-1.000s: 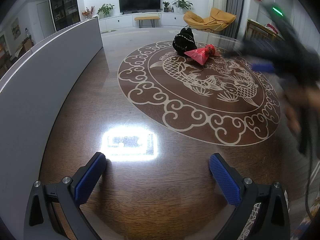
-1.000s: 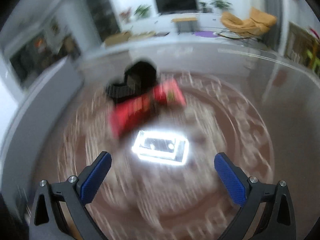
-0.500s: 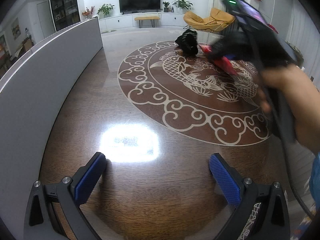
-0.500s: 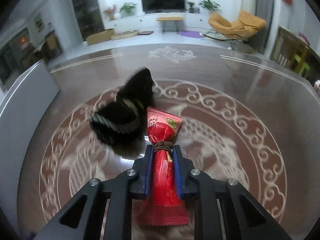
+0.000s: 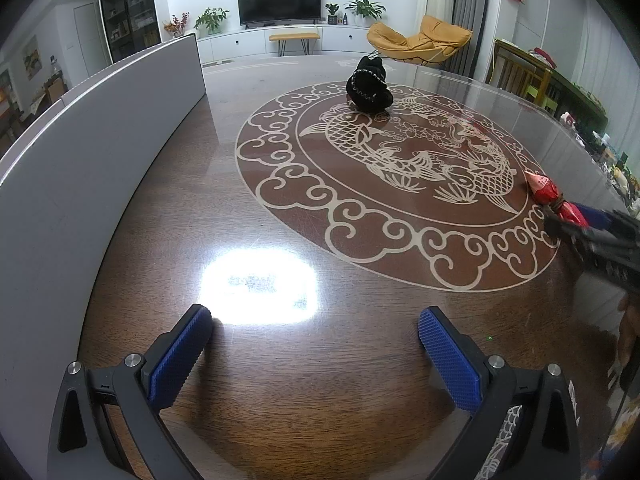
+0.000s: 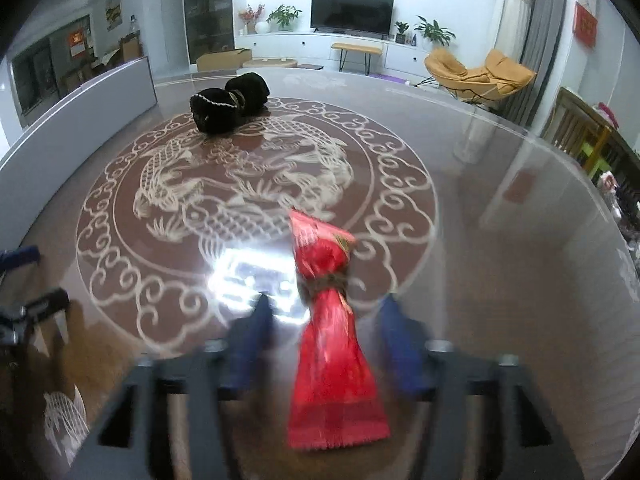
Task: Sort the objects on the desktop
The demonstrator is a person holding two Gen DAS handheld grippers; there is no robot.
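Step in hand: setting down. On the glossy dark wooden table with a pale carved fish medallion (image 6: 500, 264), the red foil packet cinched by a brown cord (image 6: 328, 320) lies at the medallion's near rim. The right gripper (image 6: 324, 336), blurred, has just been opening; its blue pads stand clear either side of the packet, gripping nothing. The left gripper (image 5: 316, 352) is wide open and empty. Next, judged: draw back, then fetch the black drawstring pouches (image 6: 228, 108), well apart at the far rim.
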